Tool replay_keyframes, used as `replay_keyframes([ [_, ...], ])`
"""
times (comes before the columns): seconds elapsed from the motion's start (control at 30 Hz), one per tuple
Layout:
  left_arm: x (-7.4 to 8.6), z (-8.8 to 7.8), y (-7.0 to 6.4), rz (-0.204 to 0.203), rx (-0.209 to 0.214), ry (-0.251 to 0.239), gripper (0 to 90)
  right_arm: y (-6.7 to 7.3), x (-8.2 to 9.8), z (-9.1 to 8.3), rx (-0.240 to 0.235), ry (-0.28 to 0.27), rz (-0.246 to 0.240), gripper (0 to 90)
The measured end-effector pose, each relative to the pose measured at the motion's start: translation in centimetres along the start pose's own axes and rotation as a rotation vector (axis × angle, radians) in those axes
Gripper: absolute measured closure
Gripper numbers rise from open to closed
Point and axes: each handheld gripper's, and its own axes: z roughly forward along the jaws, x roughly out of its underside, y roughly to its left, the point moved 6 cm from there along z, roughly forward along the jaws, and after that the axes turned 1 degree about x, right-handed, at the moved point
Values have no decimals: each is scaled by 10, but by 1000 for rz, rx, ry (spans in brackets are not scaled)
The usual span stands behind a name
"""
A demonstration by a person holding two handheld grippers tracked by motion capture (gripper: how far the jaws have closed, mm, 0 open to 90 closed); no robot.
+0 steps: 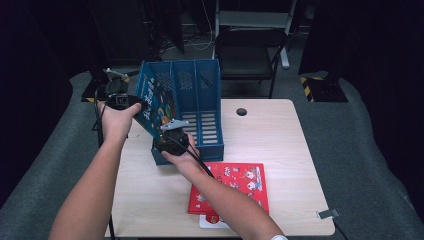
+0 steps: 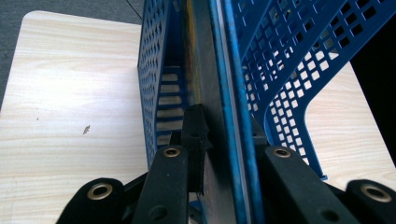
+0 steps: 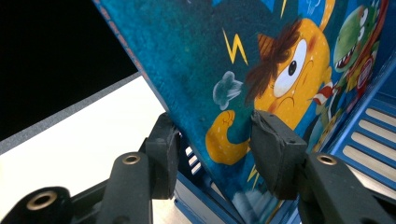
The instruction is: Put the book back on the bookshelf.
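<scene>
A blue picture book (image 1: pixel 156 102) with cartoon figures on its cover stands tilted in the leftmost compartment of a blue perforated file rack (image 1: pixel 202 90). My left gripper (image 1: pixel 131 103) is shut on the book's upper left edge. In the left gripper view the thin book (image 2: pixel 219 93) runs between the pressed jaws of the left gripper (image 2: pixel 224 140), with the rack's walls (image 2: pixel 280 70) on either side. My right gripper (image 1: pixel 172 131) is at the book's lower edge. In the right gripper view the right gripper (image 3: pixel 217 149) is open and straddles the cover (image 3: pixel 261 60), with one jaw behind and one in front.
A red book (image 1: pixel 235 187) lies flat on the wooden table (image 1: pixel 280 150) in front of the rack, with a white card (image 1: pixel 212 221) under its near edge. A small metal piece (image 1: pixel 327 214) sits at the table's right front corner. A dark chair (image 1: pixel 250 50) stands behind the table.
</scene>
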Motion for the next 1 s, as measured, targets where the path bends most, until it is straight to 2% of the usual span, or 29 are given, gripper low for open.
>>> replay_keyframes([
  [0.1,-1,3,-1,-9,7,-5,771,0,0,-1,-2,1,-13,530],
  [0.17,-1,4,-1,10,5,-6,764,-1,0,-1,-2,2,-12,532],
  [0.4,0,4,-3,6,15,-6,746,-1,0,-3,-1,-9,-7,542],
  [0.43,0,3,-3,20,14,2,747,-2,0,-3,-2,-8,-6,541],
  [0.77,5,-8,-5,23,25,1,741,-1,0,-3,2,-6,-9,540],
  [0.8,6,-11,-5,37,26,1,742,-1,1,-3,3,-4,-7,540],
  [1.0,10,-17,-7,49,22,-2,742,-1,1,-3,5,-8,-16,542],
])
